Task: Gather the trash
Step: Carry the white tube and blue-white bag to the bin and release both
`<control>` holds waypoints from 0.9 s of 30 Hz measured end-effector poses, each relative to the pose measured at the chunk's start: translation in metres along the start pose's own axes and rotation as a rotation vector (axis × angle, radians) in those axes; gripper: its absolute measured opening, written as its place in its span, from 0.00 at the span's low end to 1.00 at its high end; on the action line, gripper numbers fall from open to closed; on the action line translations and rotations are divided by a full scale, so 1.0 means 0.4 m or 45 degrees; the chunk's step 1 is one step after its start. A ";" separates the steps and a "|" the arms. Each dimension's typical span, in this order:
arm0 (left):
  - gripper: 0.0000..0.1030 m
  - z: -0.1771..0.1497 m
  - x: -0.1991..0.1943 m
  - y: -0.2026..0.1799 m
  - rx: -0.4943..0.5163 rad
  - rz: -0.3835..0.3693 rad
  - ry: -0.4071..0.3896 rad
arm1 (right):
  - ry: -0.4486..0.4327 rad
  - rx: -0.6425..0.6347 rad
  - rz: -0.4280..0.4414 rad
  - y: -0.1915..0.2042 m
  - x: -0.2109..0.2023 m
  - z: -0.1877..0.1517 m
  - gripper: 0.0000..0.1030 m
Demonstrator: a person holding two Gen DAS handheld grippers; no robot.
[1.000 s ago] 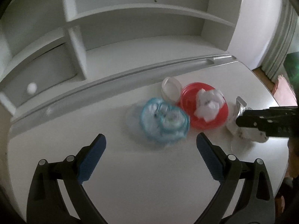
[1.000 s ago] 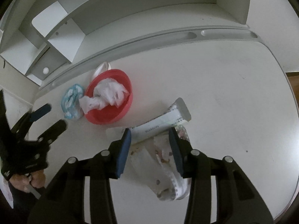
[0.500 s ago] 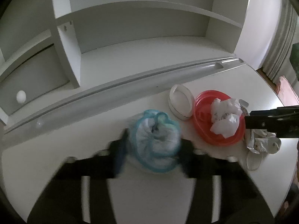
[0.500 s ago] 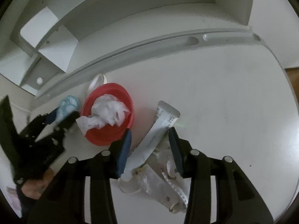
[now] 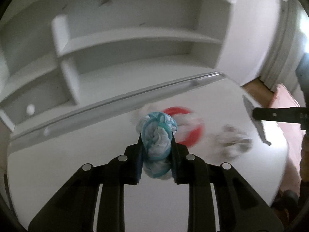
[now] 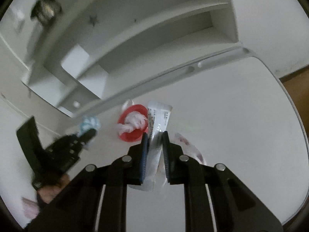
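My left gripper [image 5: 156, 137] is shut on a crumpled blue-and-white wrapper [image 5: 157, 141] and holds it above the white table [image 5: 77, 164]. My right gripper [image 6: 155, 135] is shut on a white squeezed tube [image 6: 157, 127], lifted off the table. A red bowl [image 6: 133, 133] with crumpled white tissue [image 6: 135, 122] sits behind both; it also shows in the left wrist view [image 5: 191, 129]. A crumpled printed wrapper [image 6: 190, 147] lies on the table under the right gripper; in the left wrist view it [image 5: 234, 141] is blurred. The left gripper with the blue wrapper shows in the right wrist view [image 6: 85, 133].
A white ring-shaped lid [image 6: 127, 104] lies behind the red bowl. A white shelf unit [image 5: 125, 48] with a raised ledge [image 5: 115, 104] stands along the table's far side. The table's curved edge [image 6: 297, 116] drops to a wooden floor on the right.
The left gripper closed on the blue wrapper and lifted it. The right gripper closed on the white tube and raised it off the printed wrapper. Both views have pulled back from the table.
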State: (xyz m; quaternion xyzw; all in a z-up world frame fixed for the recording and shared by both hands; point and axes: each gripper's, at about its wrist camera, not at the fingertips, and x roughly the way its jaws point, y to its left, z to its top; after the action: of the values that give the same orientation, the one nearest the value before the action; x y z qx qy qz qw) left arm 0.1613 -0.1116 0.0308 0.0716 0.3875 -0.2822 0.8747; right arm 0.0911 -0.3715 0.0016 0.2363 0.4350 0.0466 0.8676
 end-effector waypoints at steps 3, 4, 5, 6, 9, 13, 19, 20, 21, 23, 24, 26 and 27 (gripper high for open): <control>0.22 0.021 -0.010 -0.136 0.090 -0.114 -0.015 | -0.071 0.023 -0.031 -0.054 -0.086 -0.030 0.15; 0.22 0.025 -0.010 -0.201 0.141 -0.162 -0.017 | -0.095 0.037 -0.053 -0.082 -0.117 -0.045 0.15; 0.22 0.028 -0.006 -0.271 0.194 -0.208 -0.016 | -0.117 0.055 -0.075 -0.112 -0.147 -0.060 0.15; 0.22 0.029 0.004 -0.343 0.245 -0.259 -0.010 | -0.148 0.078 -0.129 -0.160 -0.192 -0.087 0.15; 0.22 0.020 0.041 -0.519 0.356 -0.408 0.036 | -0.209 0.158 -0.230 -0.275 -0.277 -0.157 0.15; 0.22 -0.029 0.102 -0.797 0.542 -0.610 0.114 | -0.305 0.319 -0.429 -0.456 -0.402 -0.297 0.15; 0.22 -0.156 0.212 -1.152 0.796 -0.833 0.283 | -0.390 0.605 -0.792 -0.707 -0.534 -0.529 0.15; 0.22 -0.184 0.237 -1.206 0.843 -0.852 0.313 | -0.386 0.663 -0.817 -0.744 -0.542 -0.561 0.15; 0.22 -0.211 0.262 -1.253 0.888 -0.857 0.338 | -0.376 0.732 -0.855 -0.791 -0.549 -0.601 0.15; 0.22 -0.241 0.314 -1.317 0.935 -0.865 0.396 | -0.343 0.801 -0.912 -0.852 -0.550 -0.645 0.15; 0.22 -0.259 0.344 -1.351 0.953 -0.868 0.438 | -0.330 0.831 -0.916 -0.879 -0.550 -0.661 0.15; 0.22 -0.281 0.386 -1.382 0.965 -0.869 0.489 | -0.313 0.882 -0.900 -0.924 -0.553 -0.688 0.15; 0.22 -0.288 0.401 -1.382 0.959 -0.873 0.508 | -0.302 0.914 -0.894 -0.947 -0.551 -0.701 0.15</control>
State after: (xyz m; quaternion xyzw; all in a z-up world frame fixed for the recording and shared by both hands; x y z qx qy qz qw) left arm -0.1291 -0.6016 -0.1120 0.3017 0.4191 -0.6513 0.5560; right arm -0.3100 -0.6658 -0.1505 0.3625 0.3751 -0.4270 0.7386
